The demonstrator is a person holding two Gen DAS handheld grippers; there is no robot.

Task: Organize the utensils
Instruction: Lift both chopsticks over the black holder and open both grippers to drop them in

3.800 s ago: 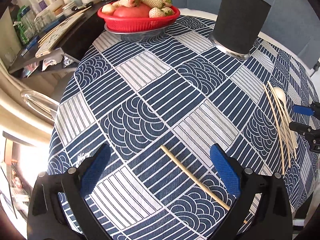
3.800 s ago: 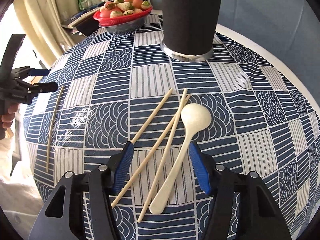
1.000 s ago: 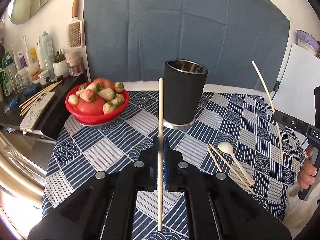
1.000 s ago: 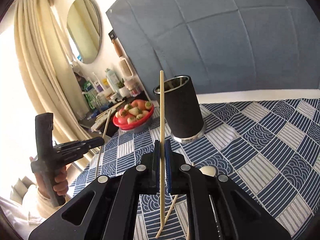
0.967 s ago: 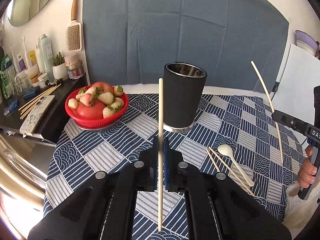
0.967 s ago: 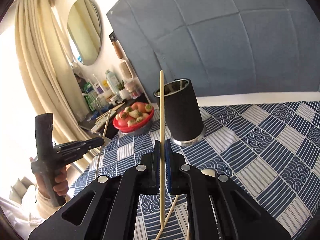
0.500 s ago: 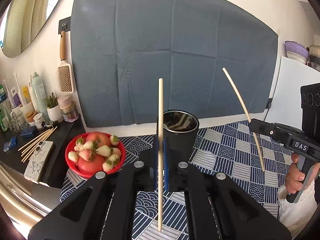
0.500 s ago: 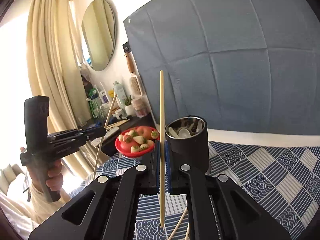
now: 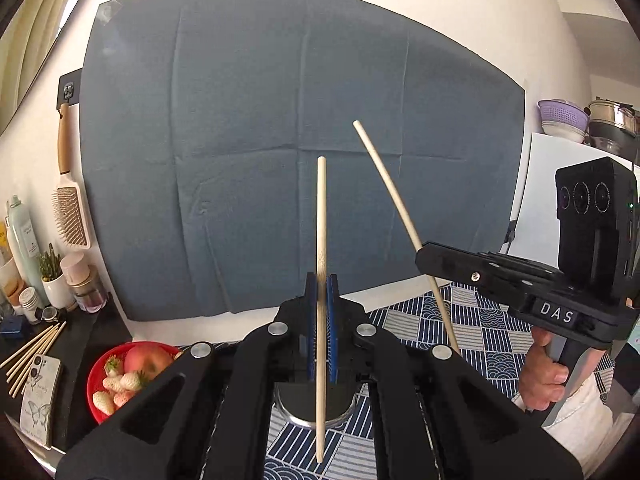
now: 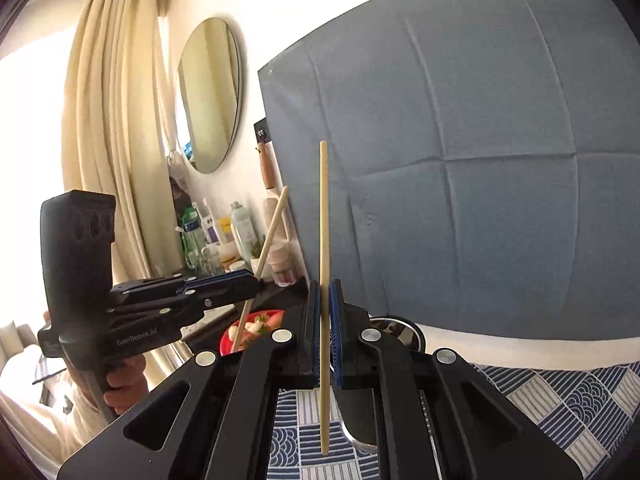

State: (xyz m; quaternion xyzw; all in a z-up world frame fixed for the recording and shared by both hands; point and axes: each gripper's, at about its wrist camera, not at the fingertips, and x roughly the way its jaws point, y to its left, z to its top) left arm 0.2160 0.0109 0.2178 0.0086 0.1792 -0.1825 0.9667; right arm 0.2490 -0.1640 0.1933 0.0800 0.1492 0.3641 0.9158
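Since the frames a second earlier, both tongs had risen and levelled out, so the black holder had sunk from full view to a sliver behind the fingers and the blue backdrop filled most of each picture. The left tongs (image 9: 320,300) were pinching a chopstick (image 9: 321,240) about upright at mid-length, and the right tongs (image 10: 325,312) were pinching a second chopstick (image 10: 323,240) the same way. From the left wrist view the right-held stick leaned toward the left one, the two upper ends near but apart. The black holder (image 10: 400,330) stood just below and beyond the sticks' lower ends, its steel rim partly hidden, on the blue-patterned bench (image 10: 560,396). Both sticks looked high enough to clear that rim, so dropping them in seemed the likely step. The red fruit bowl (image 9: 100,384) sat to the left, well apart, leaving open air above the holder.
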